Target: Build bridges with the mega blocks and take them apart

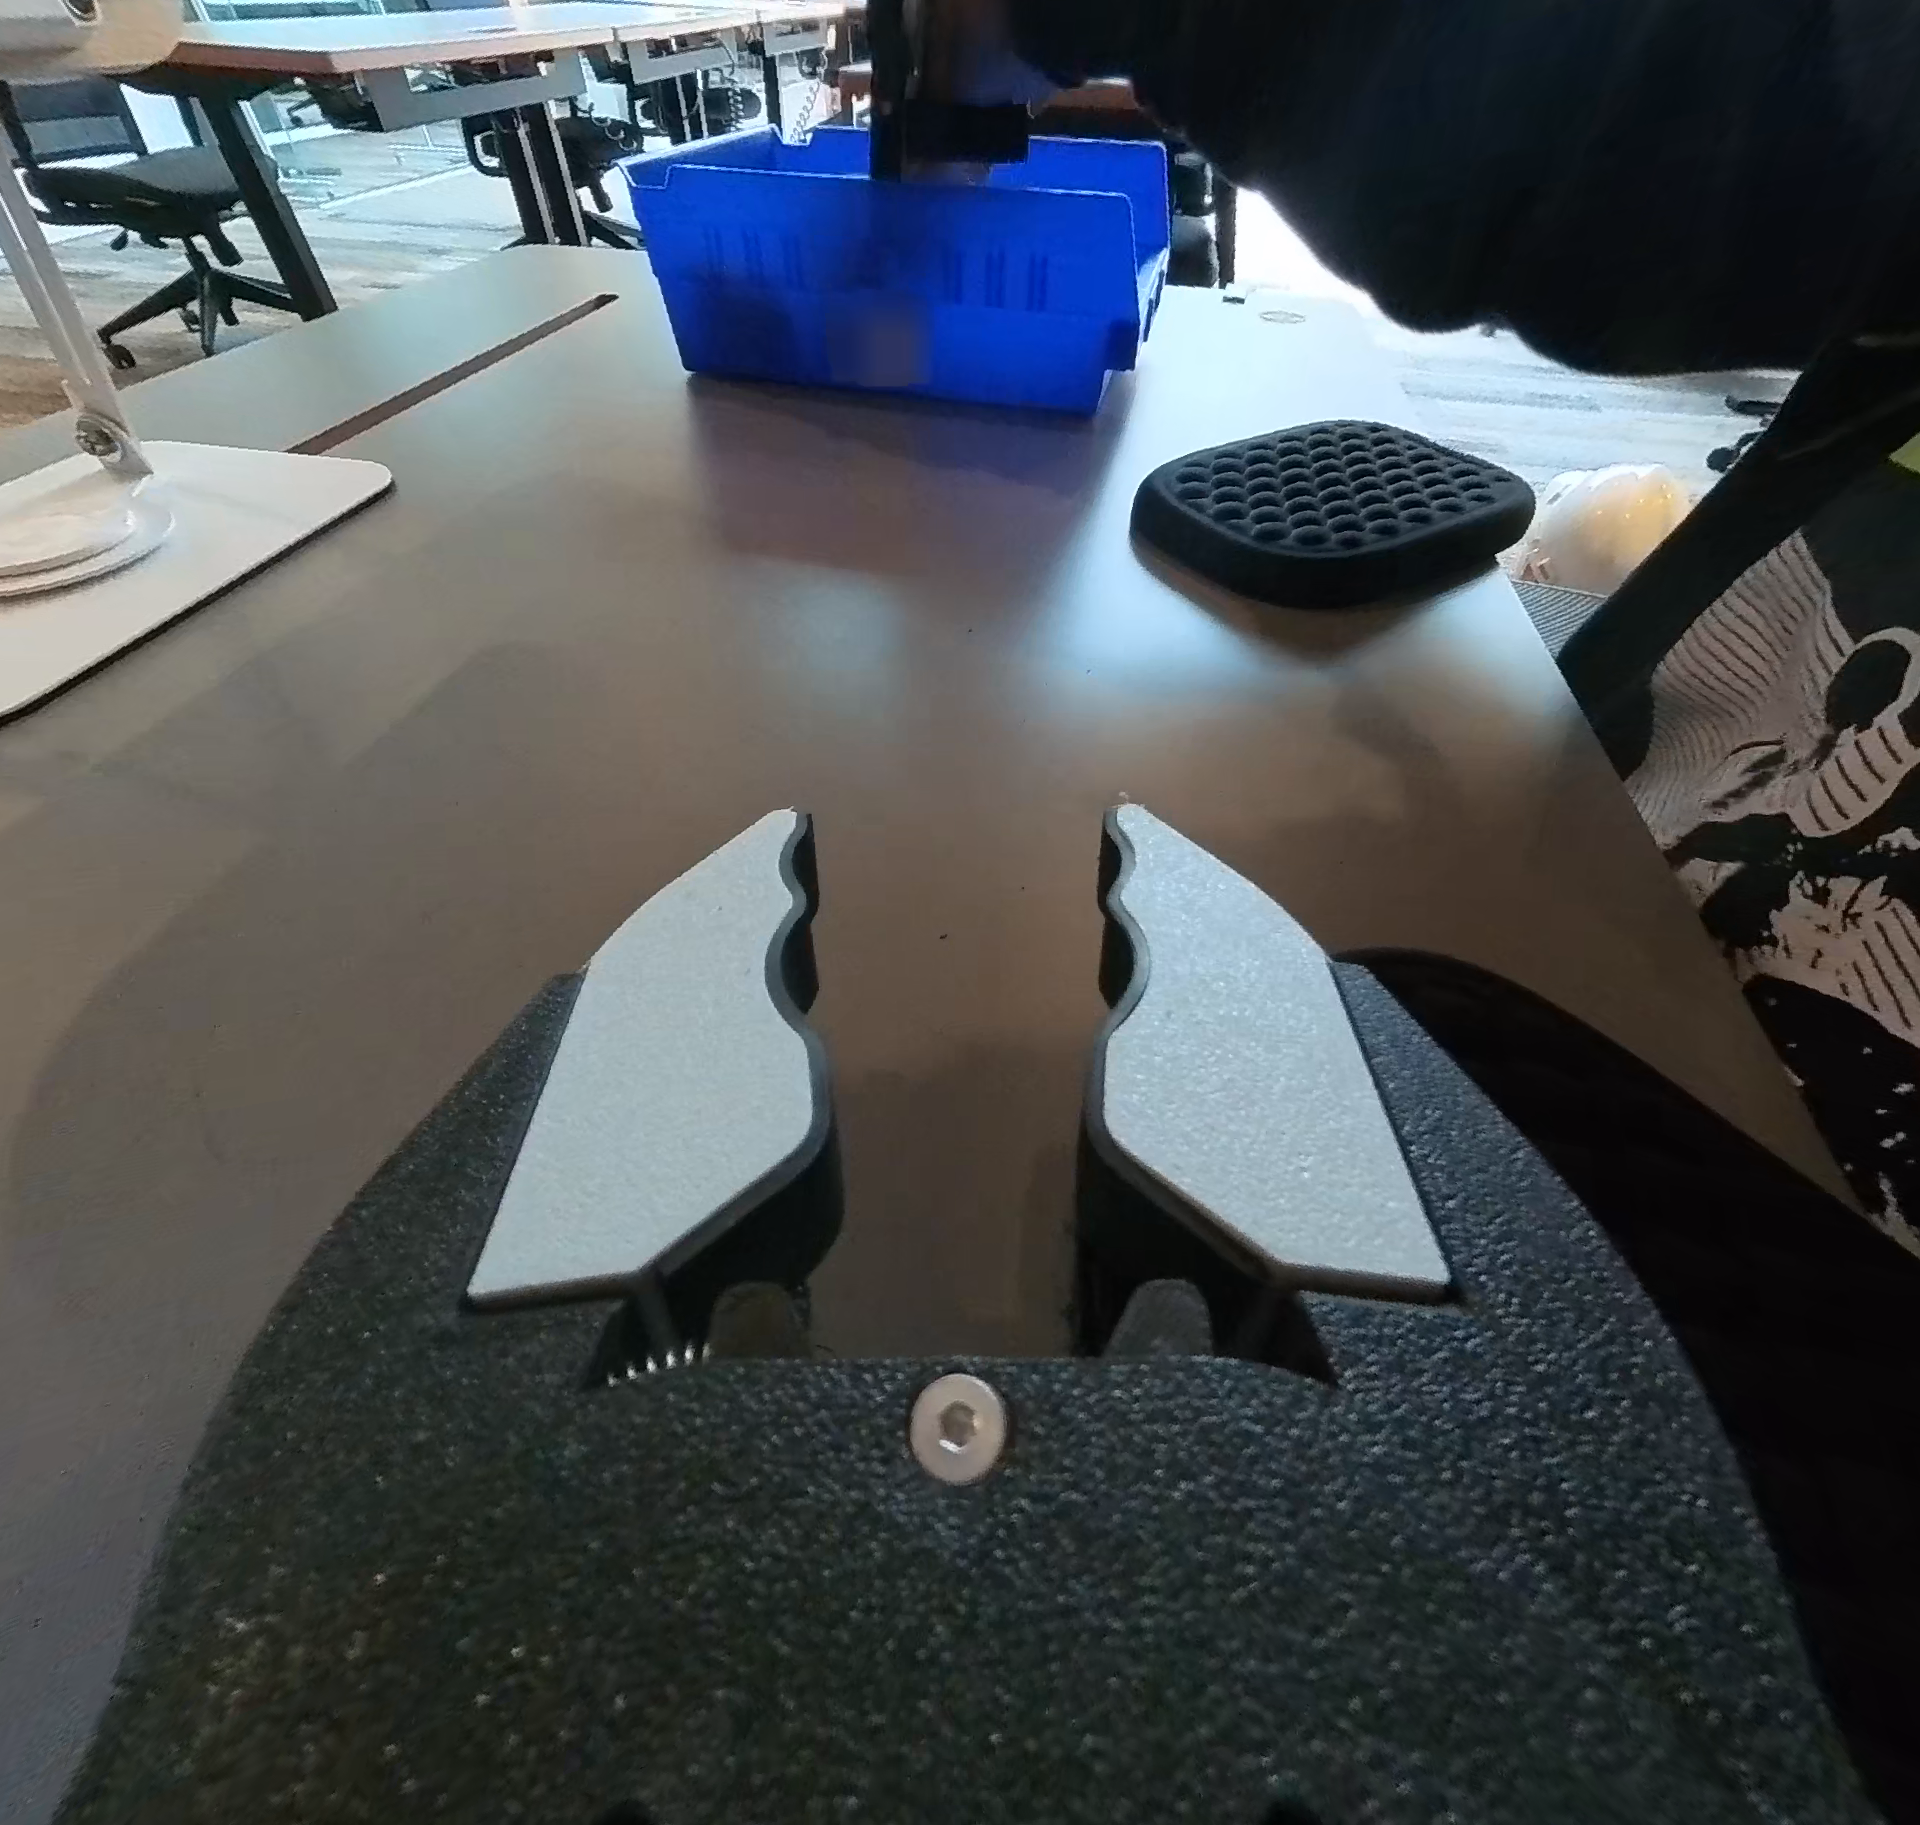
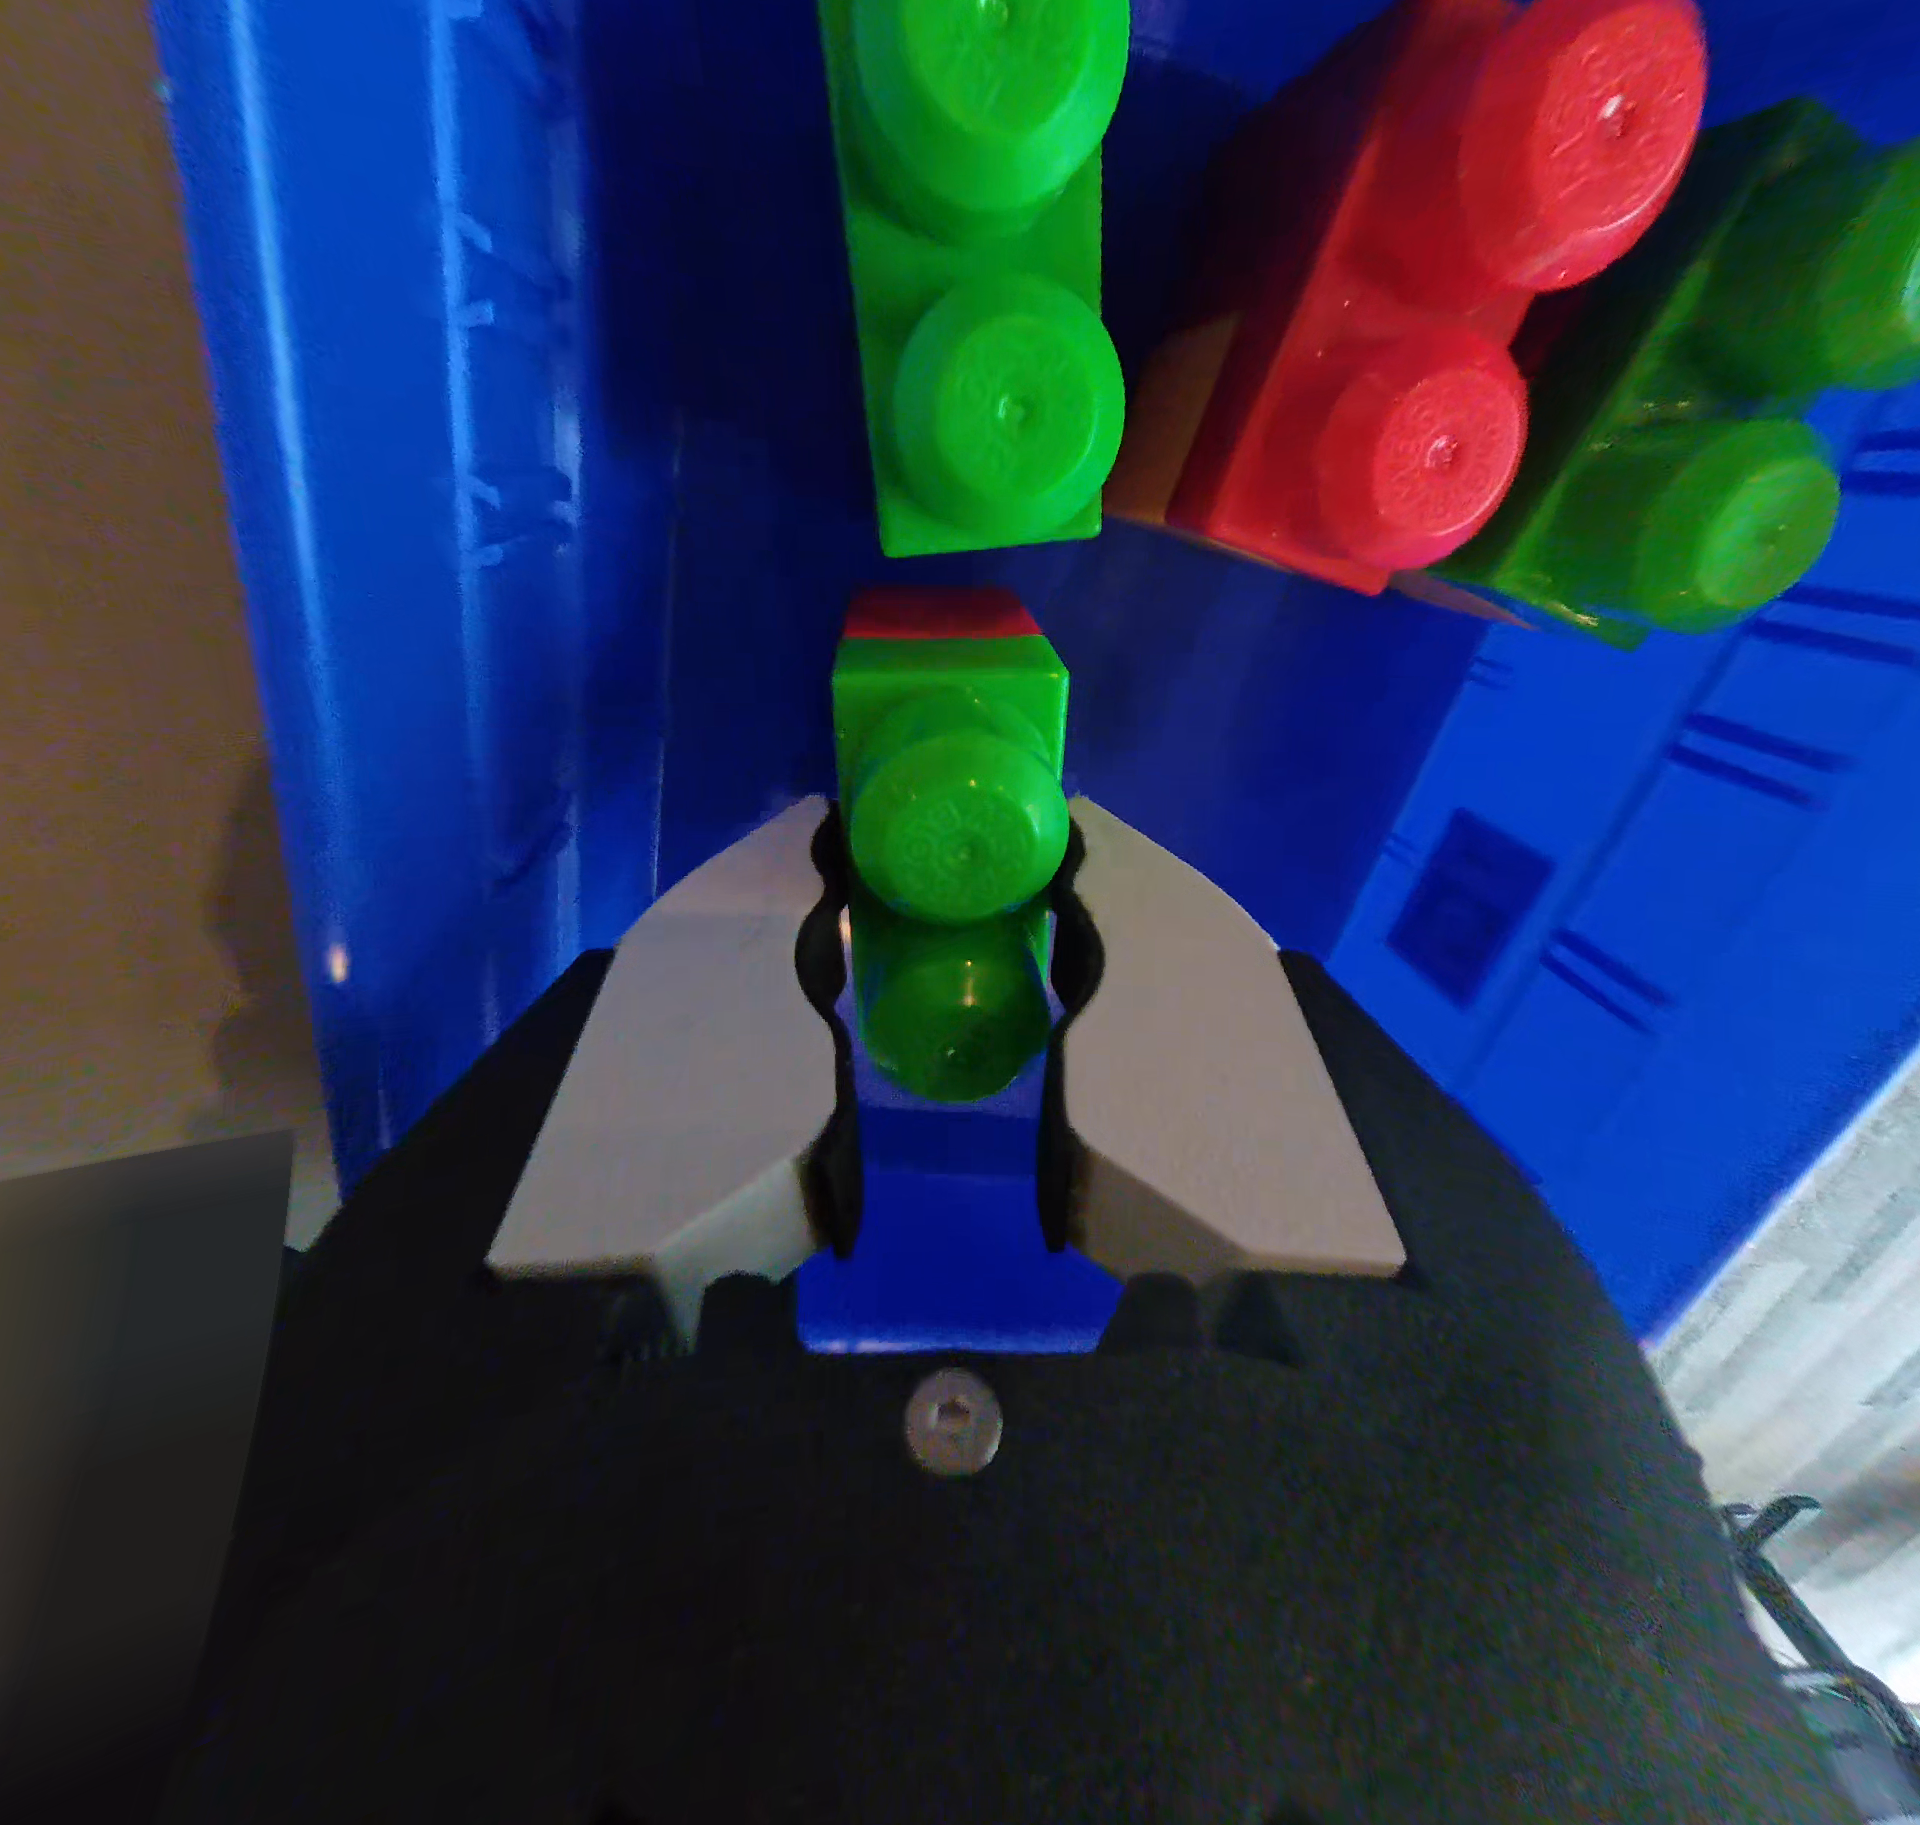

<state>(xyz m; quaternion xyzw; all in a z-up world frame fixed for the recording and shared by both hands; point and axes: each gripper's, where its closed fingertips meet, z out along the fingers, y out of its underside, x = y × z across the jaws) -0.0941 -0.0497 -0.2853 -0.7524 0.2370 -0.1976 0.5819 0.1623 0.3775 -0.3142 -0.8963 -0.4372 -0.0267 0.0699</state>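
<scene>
- Right tool (image 2: 951, 902) was down inside the blue bin (image 2: 436, 425), its jaws closed on a green block (image 2: 951, 736) whose long axis ran straight ahead along the fingers.
- Loose blocks lay just beyond: another green block (image 2: 987, 248) ahead, a red block (image 2: 1423, 321) further right.
- Left tool (image 1: 956, 840) hovered over the table (image 1: 623, 632), jaws apart and empty, well short of the bin (image 1: 883, 289).
- Judgement: the right hand was nearer; a straight lift would clear the bin.

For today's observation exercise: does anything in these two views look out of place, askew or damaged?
Nothing looks damaged or spilled. Inside the blue bin, the red block and a green block lie tilted, loosely piled. The right tool grips another green block; the left tool is open.
</scene>
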